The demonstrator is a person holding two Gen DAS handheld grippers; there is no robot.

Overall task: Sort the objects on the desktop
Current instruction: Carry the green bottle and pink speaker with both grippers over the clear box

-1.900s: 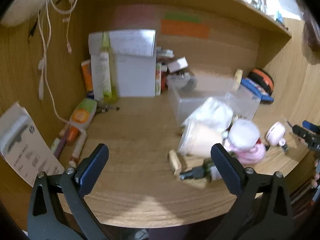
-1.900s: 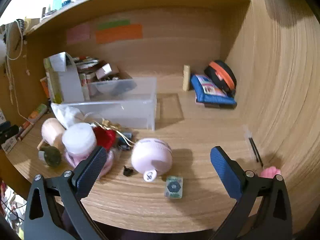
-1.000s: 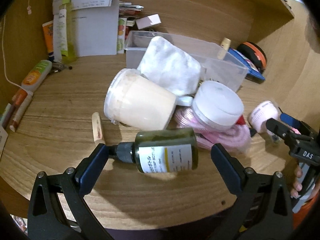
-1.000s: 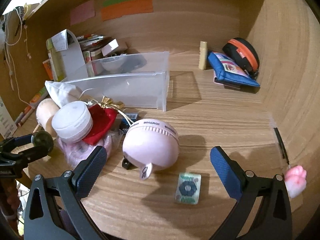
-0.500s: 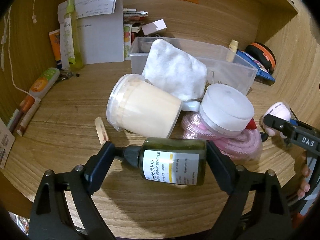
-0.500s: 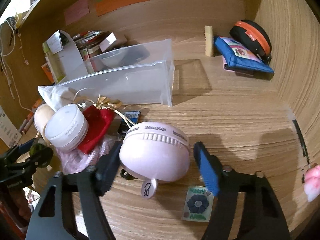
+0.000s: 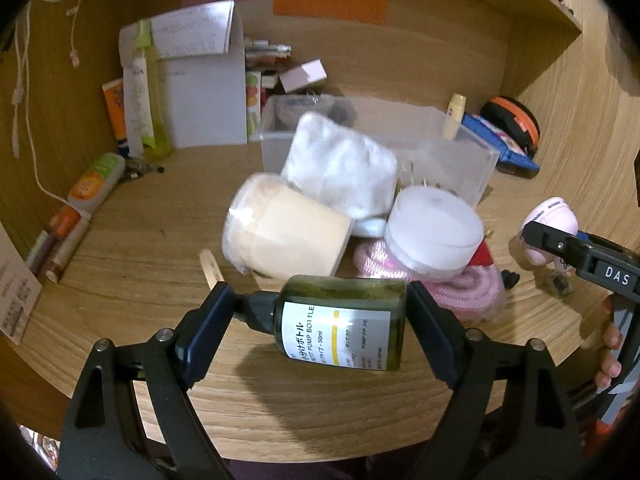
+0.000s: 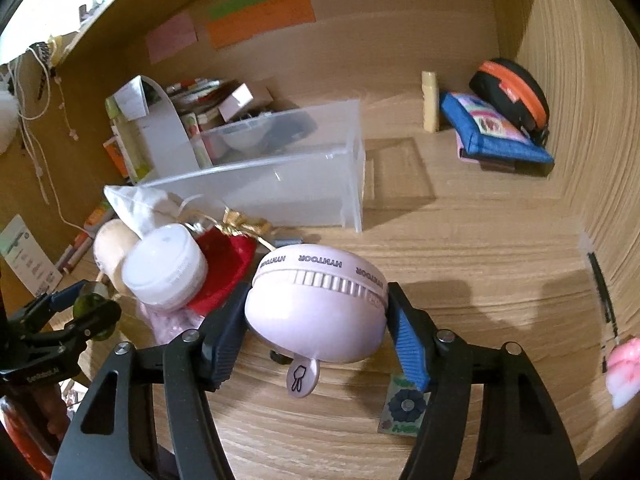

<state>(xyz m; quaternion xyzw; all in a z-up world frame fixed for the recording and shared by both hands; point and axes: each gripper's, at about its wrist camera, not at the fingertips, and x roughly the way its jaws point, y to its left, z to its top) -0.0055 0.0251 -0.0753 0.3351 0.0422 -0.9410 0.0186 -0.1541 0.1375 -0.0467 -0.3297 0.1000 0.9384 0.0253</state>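
- At the far left, tubes and pens [image 7: 76, 216] lie along the edge of the table [image 7: 152, 248], well apart from either claw.
- The left claw [image 7: 320, 312] is closing on the green pump bottle [image 7: 344, 320]. Its pads press on the bottle's two ends, cap toward the left finger, base toward the right.
- The bottle's long axis runs straight across the gap from finger to finger. It appears to be raised just off the table, in front of the cream jar [image 7: 288, 236] and the white-lidded jar [image 7: 436, 232].
- Behind the pile stands the clear bin [image 8: 280, 184], open at the top. It is the likely drop place, and it lies ahead of both claws, nearer the left one.
- The right claw [image 8: 316, 320] is clamped on the pink round fan [image 8: 320, 312], one pad on each flank, its tab hanging toward the camera.
- A small patterned card [image 8: 404, 408] lies on the table just under the right finger.
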